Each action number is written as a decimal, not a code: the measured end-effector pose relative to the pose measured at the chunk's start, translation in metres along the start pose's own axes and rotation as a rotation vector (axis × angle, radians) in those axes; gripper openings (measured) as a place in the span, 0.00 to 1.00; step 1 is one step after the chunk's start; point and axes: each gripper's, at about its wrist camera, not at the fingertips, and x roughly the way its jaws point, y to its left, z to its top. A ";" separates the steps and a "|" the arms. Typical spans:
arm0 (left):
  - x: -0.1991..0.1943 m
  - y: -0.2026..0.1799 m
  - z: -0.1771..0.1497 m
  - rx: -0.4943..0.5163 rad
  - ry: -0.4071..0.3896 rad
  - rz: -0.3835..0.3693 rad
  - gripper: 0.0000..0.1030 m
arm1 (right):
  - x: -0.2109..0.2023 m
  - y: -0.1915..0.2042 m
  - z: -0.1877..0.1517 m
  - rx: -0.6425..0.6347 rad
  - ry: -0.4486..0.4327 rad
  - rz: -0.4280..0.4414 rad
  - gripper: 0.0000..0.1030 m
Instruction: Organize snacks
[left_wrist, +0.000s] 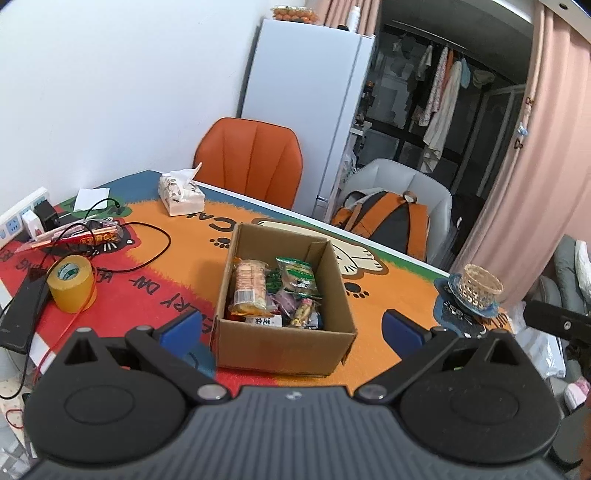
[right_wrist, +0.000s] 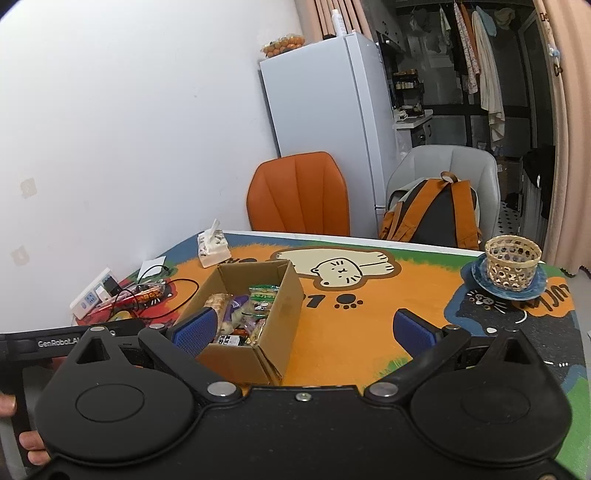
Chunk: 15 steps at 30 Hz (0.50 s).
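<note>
spanning most of both views, the table (left_wrist: 391, 236) wears a bright cat-print mat. behind it stand a white fridge (left_wrist: 306, 110), an orange chair (left_wrist: 251, 158) and a grey chair holding a backpack (left_wrist: 384, 221). near the table's middle sits an open cardboard box (left_wrist: 284, 291) with snack packets (left_wrist: 295, 277) inside. a tissue pack (left_wrist: 181, 192), yellow tape roll (left_wrist: 72, 282) and woven basket (left_wrist: 480, 286) lie around it. the left gripper (left_wrist: 291, 328) and right gripper (right_wrist: 303, 330) hover with fingers spread, empty.
</note>
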 end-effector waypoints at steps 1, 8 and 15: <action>-0.001 -0.001 -0.001 0.005 -0.001 0.000 1.00 | -0.003 0.000 -0.001 -0.003 -0.004 -0.001 1.00; -0.018 -0.009 -0.007 0.012 -0.013 -0.019 1.00 | -0.030 -0.002 -0.003 -0.011 -0.039 -0.008 1.00; -0.035 -0.017 -0.015 0.056 -0.007 0.003 1.00 | -0.059 -0.003 -0.011 -0.022 -0.076 -0.008 1.00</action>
